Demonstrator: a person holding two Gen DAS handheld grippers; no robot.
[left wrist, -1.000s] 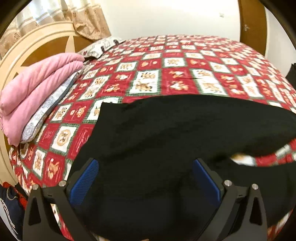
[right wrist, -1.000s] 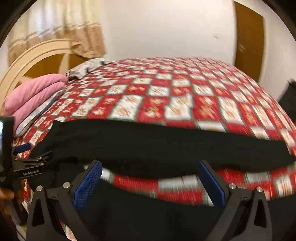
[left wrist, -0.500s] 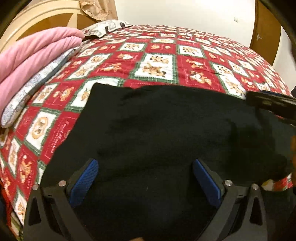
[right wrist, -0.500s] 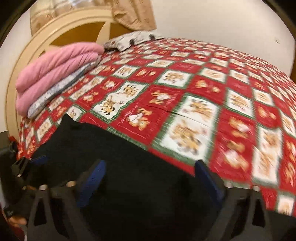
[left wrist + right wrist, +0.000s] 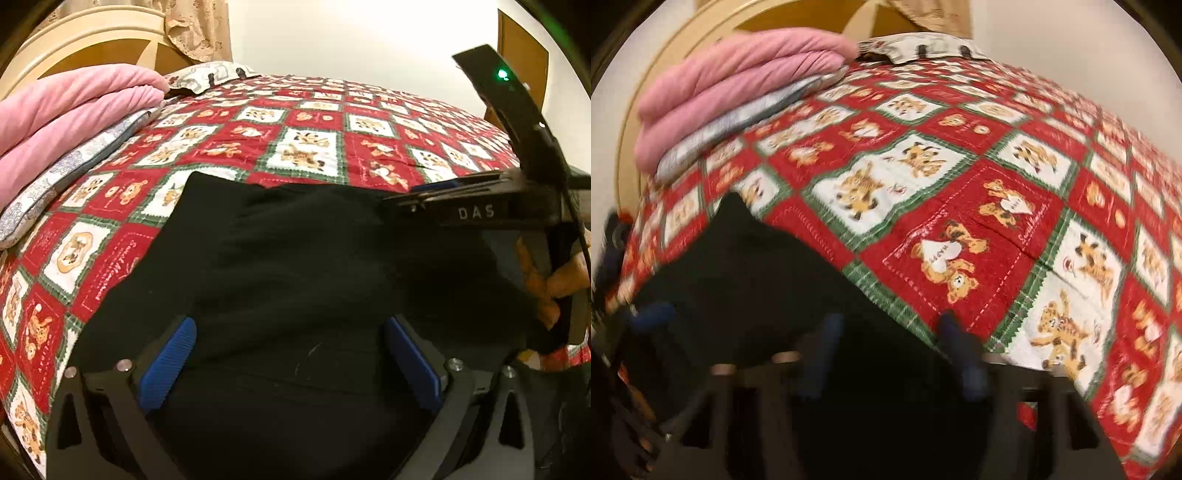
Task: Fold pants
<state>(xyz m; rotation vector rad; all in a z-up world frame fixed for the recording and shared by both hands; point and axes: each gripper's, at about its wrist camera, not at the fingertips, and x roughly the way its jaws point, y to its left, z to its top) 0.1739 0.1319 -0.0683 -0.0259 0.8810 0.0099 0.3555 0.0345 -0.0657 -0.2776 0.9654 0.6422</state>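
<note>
Black pants [image 5: 295, 258] lie bunched on a red checked quilt [image 5: 306, 147], near its front left corner. My left gripper [image 5: 290, 354] hovers open just above the near part of the pants, with the cloth spread under both blue pads. My right gripper [image 5: 410, 197] reaches in from the right, held by a hand [image 5: 554, 284], its tip at the pants' far edge. In the blurred right wrist view, the right gripper [image 5: 892, 339] has its jaws closing. The edge of the black pants [image 5: 738, 266] lies between the fingers, and a gap still shows between the pads.
A folded pink blanket [image 5: 66, 107] rests on a grey patterned pillow [image 5: 44, 184] at the left, against a cream headboard [image 5: 92, 40]. A second pillow [image 5: 210, 74] lies at the head of the bed. A brown door [image 5: 524, 62] stands at the far right.
The right gripper swung left across the bed to the pants' far edge and its jaws narrowed. It now shows in the left wrist view. The left gripper sank slightly and stayed open.
</note>
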